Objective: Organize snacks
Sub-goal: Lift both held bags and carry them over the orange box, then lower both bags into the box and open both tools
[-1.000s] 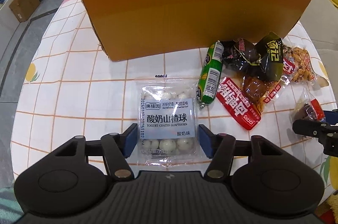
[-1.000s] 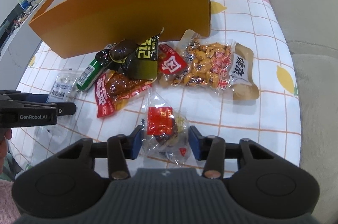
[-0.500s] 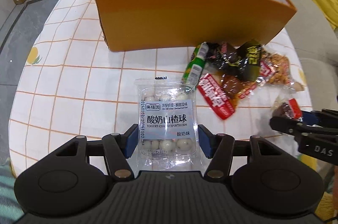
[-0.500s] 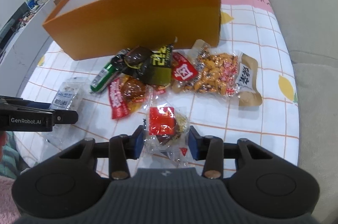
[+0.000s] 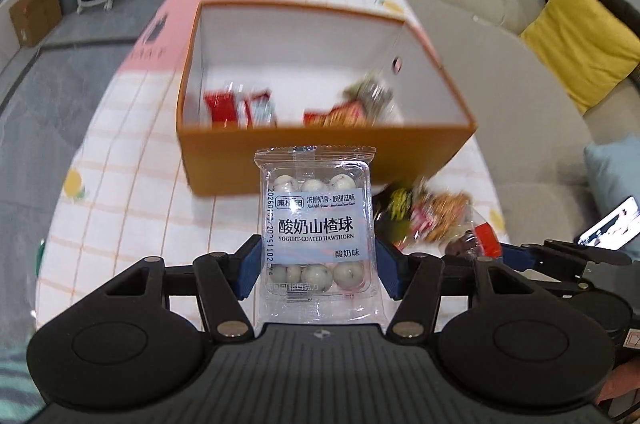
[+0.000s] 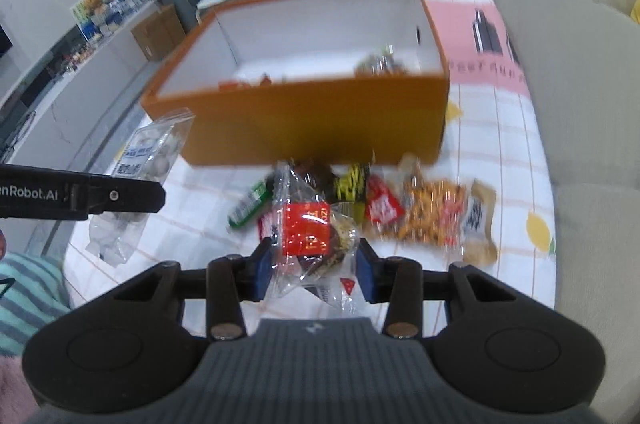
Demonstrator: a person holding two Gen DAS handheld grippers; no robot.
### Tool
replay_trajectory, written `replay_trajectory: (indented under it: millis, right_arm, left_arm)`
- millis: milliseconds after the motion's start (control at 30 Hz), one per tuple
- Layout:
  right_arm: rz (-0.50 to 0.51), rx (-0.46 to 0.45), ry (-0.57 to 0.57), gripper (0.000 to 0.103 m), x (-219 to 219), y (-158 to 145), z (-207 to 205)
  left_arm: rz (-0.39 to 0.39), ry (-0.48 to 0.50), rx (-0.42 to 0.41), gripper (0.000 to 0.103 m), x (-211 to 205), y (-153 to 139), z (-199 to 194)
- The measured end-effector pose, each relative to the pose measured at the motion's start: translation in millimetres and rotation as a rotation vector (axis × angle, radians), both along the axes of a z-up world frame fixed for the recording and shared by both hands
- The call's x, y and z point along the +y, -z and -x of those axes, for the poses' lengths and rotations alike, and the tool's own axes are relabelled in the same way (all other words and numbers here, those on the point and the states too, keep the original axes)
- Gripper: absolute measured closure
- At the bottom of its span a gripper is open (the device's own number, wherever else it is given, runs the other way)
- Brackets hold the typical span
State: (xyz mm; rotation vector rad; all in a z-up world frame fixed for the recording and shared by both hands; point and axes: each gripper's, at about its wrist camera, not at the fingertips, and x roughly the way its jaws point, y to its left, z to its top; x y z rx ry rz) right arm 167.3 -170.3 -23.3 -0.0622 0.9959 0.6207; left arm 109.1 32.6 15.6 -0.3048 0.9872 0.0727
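The left gripper (image 5: 316, 266) sits clamped on a clear packet (image 5: 317, 224) of white balls, blue pads pressing its two sides — the packet stands upright between them. The right gripper (image 6: 315, 270) is closed on a crinkled clear wrapper (image 6: 310, 236) with a red label.

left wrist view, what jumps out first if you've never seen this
The clear hawthorn pack, pinched upright in the left gripper at centre frame. Behind it sits the open orange box with a few snacks inside. At right, the right gripper clamps a red-label pack.
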Motion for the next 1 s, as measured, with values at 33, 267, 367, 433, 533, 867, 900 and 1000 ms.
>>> replay_trajectory:
  millis: [33,267,367,433,533,867,900,1000]
  right_arm:
    - [-0.010,-0.016,-0.001,0.063,1,-7,-2]
    - [-0.041,-0.122,-0.029,0.063,13,-49,-20]
    - [-0.048,-0.165,-0.031,0.063,19,-65,-33]
    - [-0.053,-0.181,-0.030,0.063,23,-71,-42]
    - [-0.042,-0.200,-0.028,0.063,33,-78,-59]
    - [0.057,-0.197,-0.076,0.063,72,-66,-117]
    - [0.073,-0.196,-0.082,0.063,77,-62,-122]
    - [0.148,-0.210,-0.099,0.063,88,-50,-138]
  left_arm:
    - [-0.001,0.003,-0.013,0.036,0,-6,-3]
    - [-0.050,0.047,-0.092,0.036,-1,-40,-31]
    - [-0.057,0.061,-0.112,0.036,2,-52,-45]
    - [-0.075,0.067,-0.122,0.036,3,-57,-55]
    - [-0.097,0.077,-0.124,0.036,4,-59,-70]
    - [-0.115,0.111,-0.051,0.036,14,-39,-127]
    - [-0.116,0.110,-0.037,0.036,16,-34,-132]
    - [-0.127,0.118,-0.004,0.036,19,-19,-147]
